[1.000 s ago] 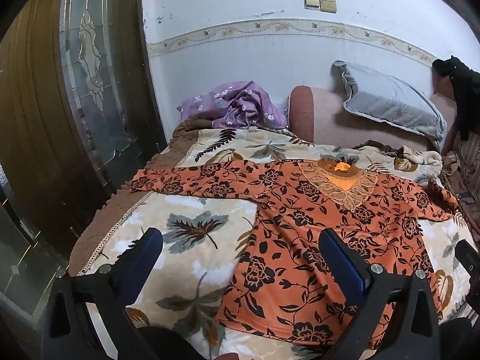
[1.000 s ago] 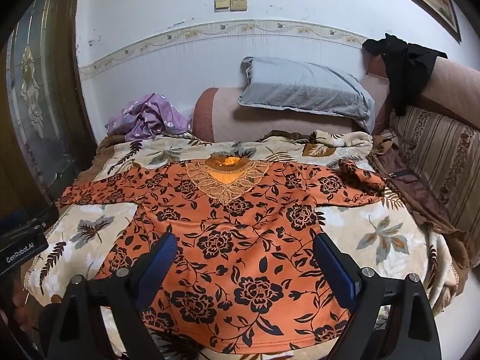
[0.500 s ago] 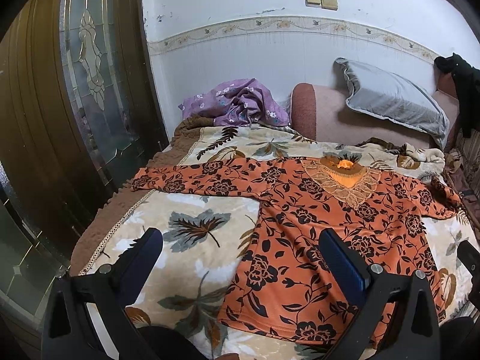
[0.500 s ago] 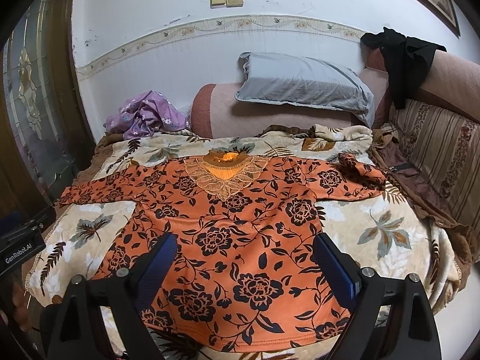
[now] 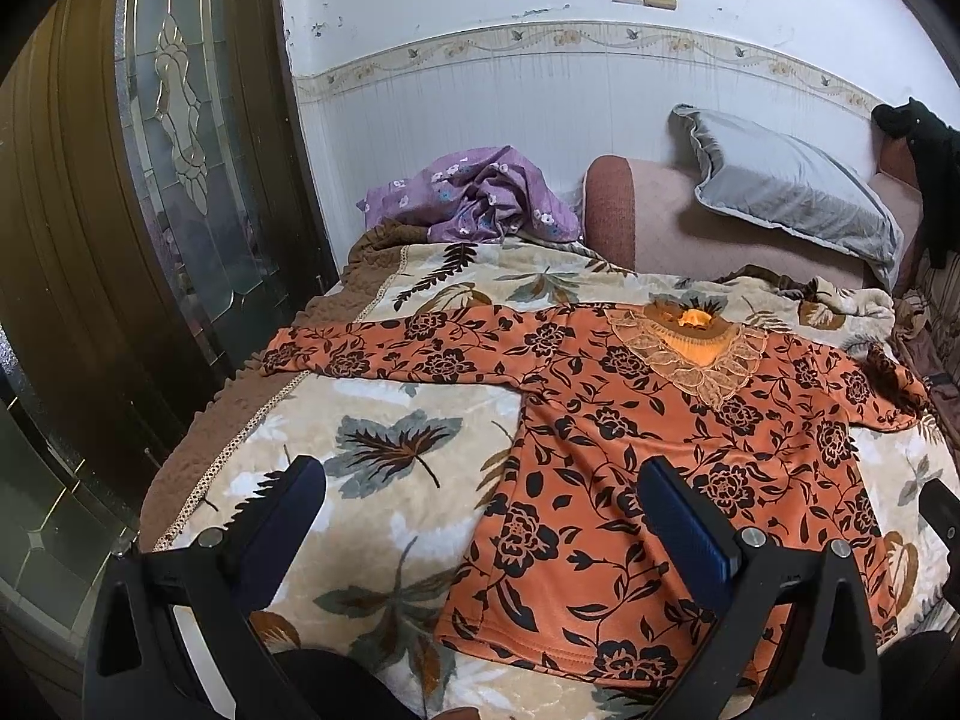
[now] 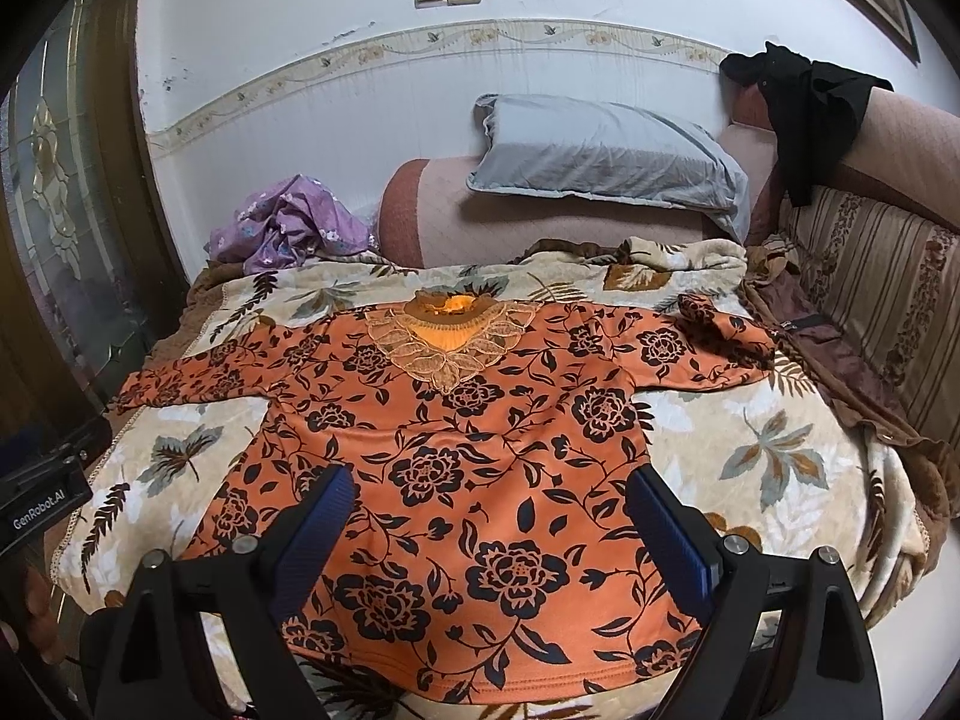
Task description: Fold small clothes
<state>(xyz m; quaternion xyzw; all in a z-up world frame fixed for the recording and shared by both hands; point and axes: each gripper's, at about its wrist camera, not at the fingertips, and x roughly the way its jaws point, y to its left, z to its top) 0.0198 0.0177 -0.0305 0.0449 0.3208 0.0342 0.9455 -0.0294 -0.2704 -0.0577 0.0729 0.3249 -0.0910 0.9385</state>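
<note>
Orange top laid flat on the bed, both grippers empty above its hem

Nearest, the left gripper (image 5: 480, 516) and the right gripper (image 6: 489, 516) hang over the bed's near edge, jaws wide and holding nothing, probably so either can drop onto cloth for a first fold. The orange flowered top (image 6: 474, 438) lies face up on the leaf-print blanket (image 6: 774, 456), hem toward the near edge, collar toward the far edge, sleeves spread to the sides; that layout suits folding. The hem sits between the right jaws and below them, while the left jaws straddle the top's left side seam and bare blanket. Beyond lie a purple garment (image 5: 474, 198) at the far left corner and a grey pillow (image 6: 606, 156).
</note>
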